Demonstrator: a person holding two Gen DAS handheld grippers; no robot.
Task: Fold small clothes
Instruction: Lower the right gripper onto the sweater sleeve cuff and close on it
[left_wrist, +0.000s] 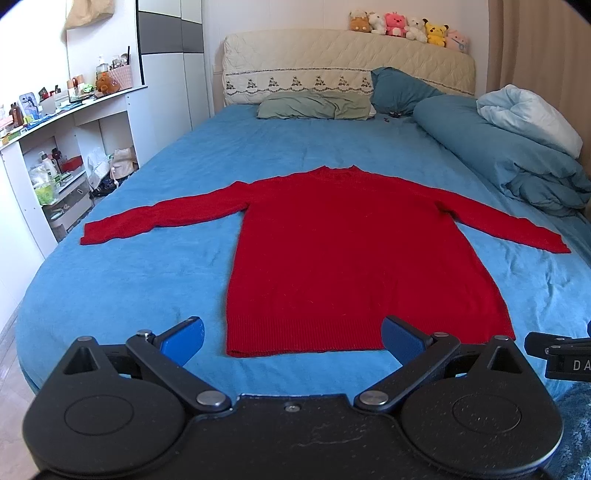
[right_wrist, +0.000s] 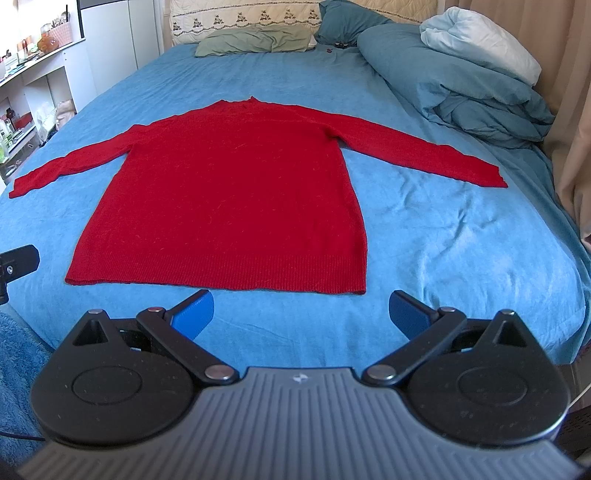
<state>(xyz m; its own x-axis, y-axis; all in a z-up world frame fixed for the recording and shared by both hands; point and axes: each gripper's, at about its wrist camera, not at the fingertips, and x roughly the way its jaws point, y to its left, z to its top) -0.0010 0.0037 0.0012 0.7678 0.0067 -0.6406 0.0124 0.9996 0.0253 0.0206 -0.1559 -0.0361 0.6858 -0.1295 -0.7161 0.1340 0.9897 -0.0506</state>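
Red knitted long-sleeved sweater (left_wrist: 354, 258) lies flat on the blue bed sheet (left_wrist: 129, 288), just ahead of both tongs, hem toward them and collar away.

The left gripper (left_wrist: 291, 338) hangs above the sheet with its blue pads spread wide and nothing between them; its right pad (left_wrist: 402, 339) shows in front of the ribbed hem. The right gripper (right_wrist: 301, 314) is also spread wide and empty, just short of the hem's right part.

The fold is not yet begun, I judge. A good first step is to bring each sleeve across the body. For this, each tong should go outward to its own cuff, pinch the knit there, lift it only a little, and lay it flat. The knit looks soft and stretchy, so a hard pull may drag the body out of shape.

Beyond the left sleeve (left_wrist: 147, 221) the sheet ends soon at the bed edge, with white shelves (left_wrist: 55, 158) further out. Beyond the right sleeve (right_wrist: 424, 147) there is more open sheet, then a bunched blue duvet (right_wrist: 461, 85). Ahead of the collar the bed is open up to the green pillow (right_wrist: 255, 40).
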